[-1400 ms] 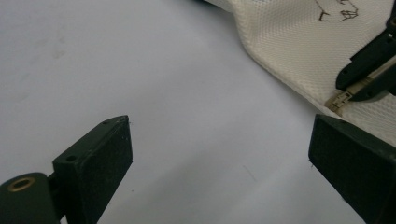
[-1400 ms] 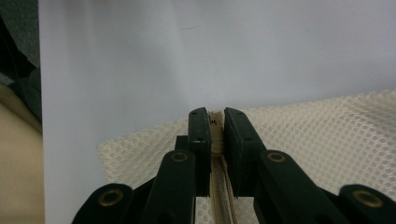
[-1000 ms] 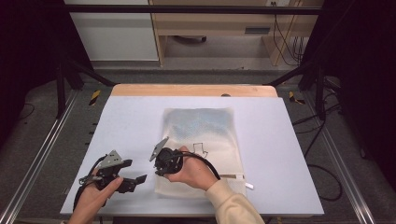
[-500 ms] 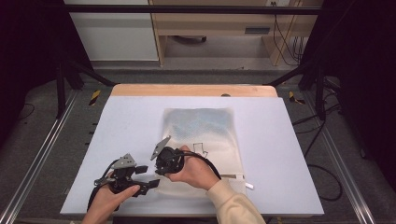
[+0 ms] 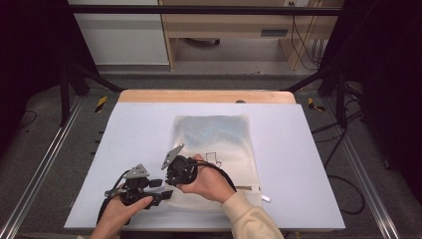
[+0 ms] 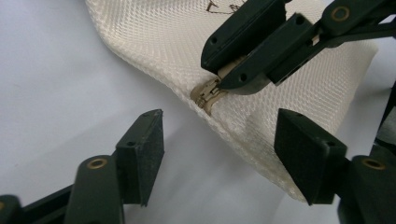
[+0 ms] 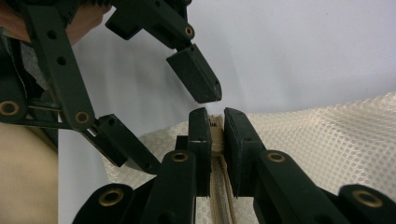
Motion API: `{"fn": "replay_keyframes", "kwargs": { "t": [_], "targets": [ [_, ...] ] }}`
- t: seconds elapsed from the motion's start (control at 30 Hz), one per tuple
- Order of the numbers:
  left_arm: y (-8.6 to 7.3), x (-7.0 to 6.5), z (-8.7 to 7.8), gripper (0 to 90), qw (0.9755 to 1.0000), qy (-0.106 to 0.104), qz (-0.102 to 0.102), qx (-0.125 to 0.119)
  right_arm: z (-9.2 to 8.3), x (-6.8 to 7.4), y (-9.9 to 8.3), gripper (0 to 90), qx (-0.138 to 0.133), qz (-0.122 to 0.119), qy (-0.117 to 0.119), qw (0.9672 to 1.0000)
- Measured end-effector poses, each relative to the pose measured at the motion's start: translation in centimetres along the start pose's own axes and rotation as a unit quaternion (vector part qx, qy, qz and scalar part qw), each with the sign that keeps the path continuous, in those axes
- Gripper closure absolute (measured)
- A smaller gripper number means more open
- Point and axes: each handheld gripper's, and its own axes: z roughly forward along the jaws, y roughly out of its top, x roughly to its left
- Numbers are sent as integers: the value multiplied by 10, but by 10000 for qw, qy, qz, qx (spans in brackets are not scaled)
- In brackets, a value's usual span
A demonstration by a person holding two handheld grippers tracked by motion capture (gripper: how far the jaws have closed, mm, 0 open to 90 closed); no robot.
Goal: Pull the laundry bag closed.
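Observation:
A white mesh bag lies flat on the pale table mat. Its near left corner is lifted, and my right gripper is shut on the beige zipper end there; in the right gripper view the two pads of the right gripper pinch the zipper tape. My left gripper faces it from the left. In the left gripper view the left gripper is open and its jaws have just been closing. The bag's corner sits between them, below the zipper, and the pads are not pressing on it.
A zipper strip and a small white tag lie at the bag's near right edge. A dark outline drawing marks the bag. The table's wooden back edge is far off. Cables lie on the floor at right.
My left gripper has moved right, up to the bag's lifted corner, and its jaws have narrowed around it. The right gripper has kept still, holding the zipper end.

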Motion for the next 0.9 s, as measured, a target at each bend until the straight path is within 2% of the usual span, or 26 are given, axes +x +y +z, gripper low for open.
{"fn": "replay_keyframes", "kwargs": {
  "t": [0.33,0.73,0.9],
  "targets": [
    [2,1,7,467,9995,-316,-33,3,-4,1,2,816,-48,-20,-22,10000],
    [5,3,17,510,9989,-442,62,105,-5,3,4,818,-10,-66,-18,10000],
    [6,6,19,530,9985,-550,-32,67,-6,2,4,818,-23,-87,-33,10000]
  ]
}}
